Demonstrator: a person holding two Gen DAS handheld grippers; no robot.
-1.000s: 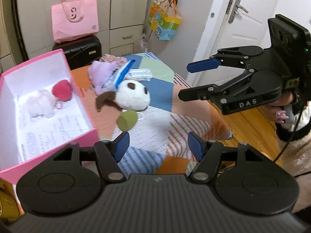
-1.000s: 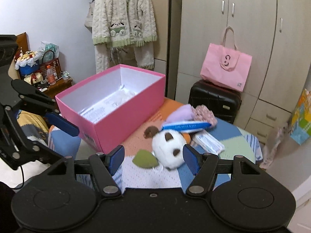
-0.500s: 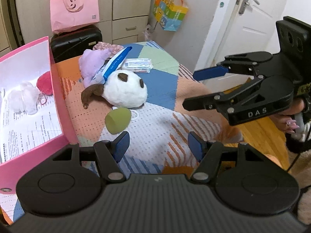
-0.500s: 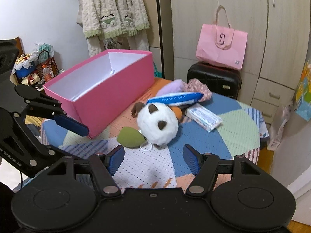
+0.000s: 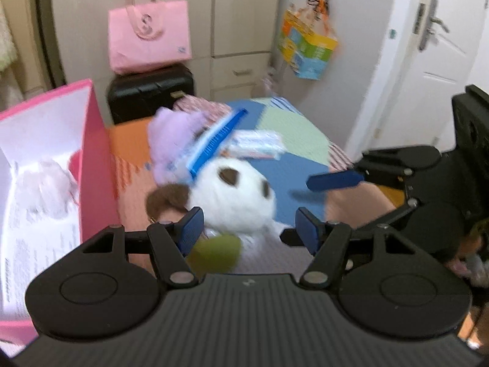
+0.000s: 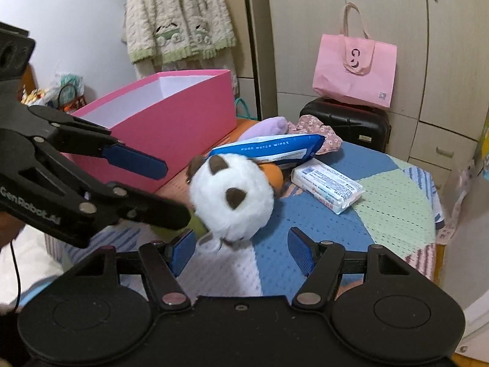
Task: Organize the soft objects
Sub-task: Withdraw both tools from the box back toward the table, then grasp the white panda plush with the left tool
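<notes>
Two grippers close on the same cluster of toys on the patchwork tablecloth (image 6: 394, 202). The left gripper (image 5: 246, 229) has its jaws roughly half open and empty, with the green egg-shaped sponge (image 5: 215, 252) lying just below and between its fingertips. The right gripper (image 6: 241, 249) is likewise about half open and holds nothing; the white plush ball with brown ears (image 6: 232, 197) sits just ahead of its jaws.

Judging by the layout, the step in hand is a pick-up of one of these soft pieces for the pink box (image 6: 171, 122). To do it well, each gripper should commit to its own target: the left to the green sponge, the right to the white plush, so that the fingers do not collide over the pile. The plush is wider than the present jaw gap looks, so opening further before lowering would probably help, and the squeeze should be gentle, since fur and foam compress and can slip. The blue pack of water wipes (image 6: 269, 150) leans on the plush and may slide when the plush is lifted.

In the left wrist view the pink box stands open just beside the toys. It holds a fluffy pale pompom (image 5: 45, 186), something red (image 5: 75, 165) partly hidden by the wall, and a printed paper sheet (image 5: 33, 253) on its floor. Behind the plush lie a lilac soft toy (image 6: 269, 127), a floral cloth (image 6: 318, 131) and a white tissue packet (image 6: 327, 185).
</notes>
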